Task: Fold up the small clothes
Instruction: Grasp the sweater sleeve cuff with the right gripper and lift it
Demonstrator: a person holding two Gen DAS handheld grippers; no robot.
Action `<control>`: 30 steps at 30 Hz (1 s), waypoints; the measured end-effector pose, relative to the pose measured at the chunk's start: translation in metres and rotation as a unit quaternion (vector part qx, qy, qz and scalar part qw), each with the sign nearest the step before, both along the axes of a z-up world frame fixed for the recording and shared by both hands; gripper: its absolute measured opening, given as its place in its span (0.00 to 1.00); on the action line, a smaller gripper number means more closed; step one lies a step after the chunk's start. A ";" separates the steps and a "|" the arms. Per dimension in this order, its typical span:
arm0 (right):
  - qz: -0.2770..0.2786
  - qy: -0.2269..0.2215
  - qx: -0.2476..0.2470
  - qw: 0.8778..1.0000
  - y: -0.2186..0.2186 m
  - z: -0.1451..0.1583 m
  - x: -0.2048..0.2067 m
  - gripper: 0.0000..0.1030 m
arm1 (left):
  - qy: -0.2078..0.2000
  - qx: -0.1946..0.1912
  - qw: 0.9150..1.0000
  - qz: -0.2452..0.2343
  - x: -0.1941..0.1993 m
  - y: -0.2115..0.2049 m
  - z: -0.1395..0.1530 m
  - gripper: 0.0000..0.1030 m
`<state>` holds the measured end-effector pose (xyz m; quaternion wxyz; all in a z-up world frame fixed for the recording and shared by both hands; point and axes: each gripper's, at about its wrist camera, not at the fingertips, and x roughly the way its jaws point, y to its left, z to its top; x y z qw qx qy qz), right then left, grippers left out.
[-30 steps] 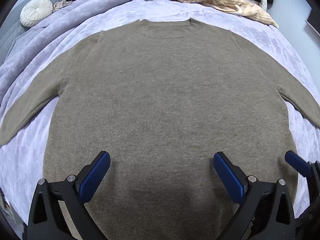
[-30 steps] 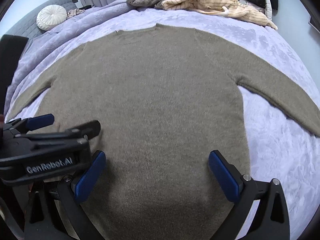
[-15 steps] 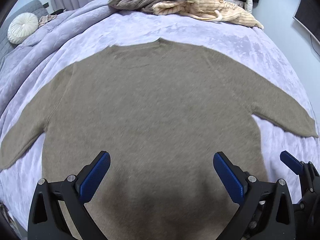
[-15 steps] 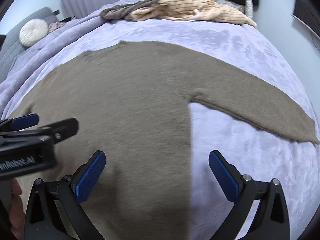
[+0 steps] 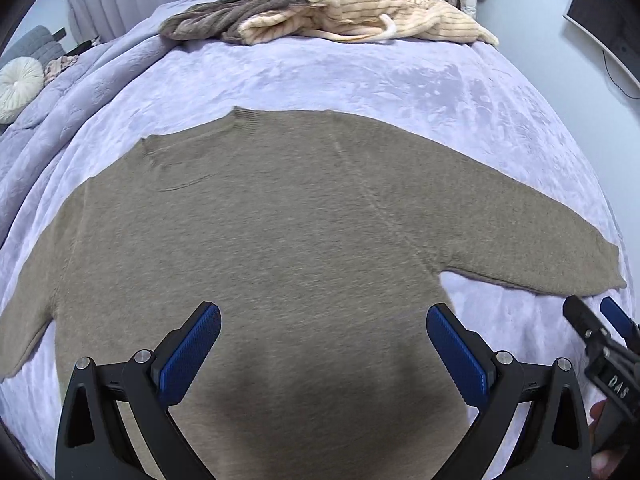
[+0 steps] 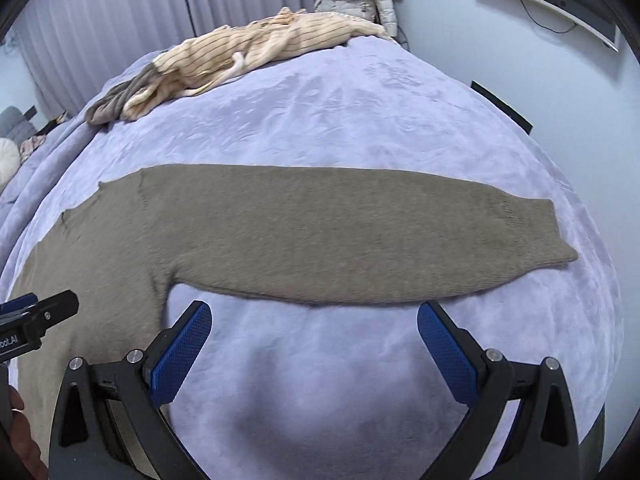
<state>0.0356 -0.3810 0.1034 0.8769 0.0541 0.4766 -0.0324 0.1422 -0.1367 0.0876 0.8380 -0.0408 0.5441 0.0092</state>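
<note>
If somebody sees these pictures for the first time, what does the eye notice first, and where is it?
The big brown sweater lies flat across the lilac bedspread, one long sleeve stretched out to the right. Behind it, at the far edge of the bed, a cream striped garment lies in a heap. Both the left gripper and the right gripper hover open and empty.

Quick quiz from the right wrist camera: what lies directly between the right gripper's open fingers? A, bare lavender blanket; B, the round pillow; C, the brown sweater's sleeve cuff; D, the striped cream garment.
A: the right gripper is open over the bare lavender blanket, with the brown sweater sleeve lying just beyond its fingertips.
</note>
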 end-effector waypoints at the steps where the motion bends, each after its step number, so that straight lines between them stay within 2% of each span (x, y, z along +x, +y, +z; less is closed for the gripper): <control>1: -0.009 -0.001 0.000 1.000 -0.012 -0.001 -0.002 1.00 | 0.002 0.001 1.000 -0.002 0.003 -0.006 -0.002 1.00; 7: -0.085 -0.003 0.031 0.996 -0.091 -0.008 0.005 1.00 | 0.007 0.005 1.000 -0.021 0.018 -0.039 -0.012 1.00; 13: -0.142 -0.006 0.065 0.988 -0.156 -0.020 0.011 1.00 | 0.017 -0.001 1.000 -0.018 0.035 -0.057 -0.019 1.00; 18: -0.155 -0.030 0.104 0.982 -0.188 -0.030 0.023 0.99 | 0.020 0.007 1.000 -0.019 0.050 -0.069 -0.024 1.00; 20: -0.146 -0.044 0.117 0.981 -0.194 -0.032 0.030 0.95 | 0.025 0.006 1.000 -0.014 0.056 -0.072 -0.028 1.00; 22: -0.136 -0.051 0.130 0.981 -0.198 -0.033 0.035 0.85 | 0.026 0.016 0.999 -0.010 0.062 -0.075 -0.031 1.00; 23: -0.132 -0.055 0.132 0.981 -0.200 -0.033 0.037 0.68 | 0.025 0.016 1.000 -0.009 0.064 -0.076 -0.032 1.00; 24: -0.127 -0.059 0.137 0.981 -0.202 -0.033 0.040 0.46 | 0.025 0.013 1.000 -0.008 0.066 -0.076 -0.033 1.00; 26: -0.119 -0.055 0.152 0.980 -0.206 -0.038 0.045 0.33 | 0.026 0.009 1.000 -0.003 0.071 -0.076 -0.038 1.00; 29: -0.105 -0.070 0.168 0.978 -0.206 -0.038 0.044 0.05 | 0.035 0.006 0.999 0.006 0.079 -0.077 -0.048 1.00; 30: -0.105 -0.085 0.174 0.976 -0.207 -0.034 0.040 0.05 | 0.038 0.006 0.999 0.009 0.082 -0.077 -0.052 1.00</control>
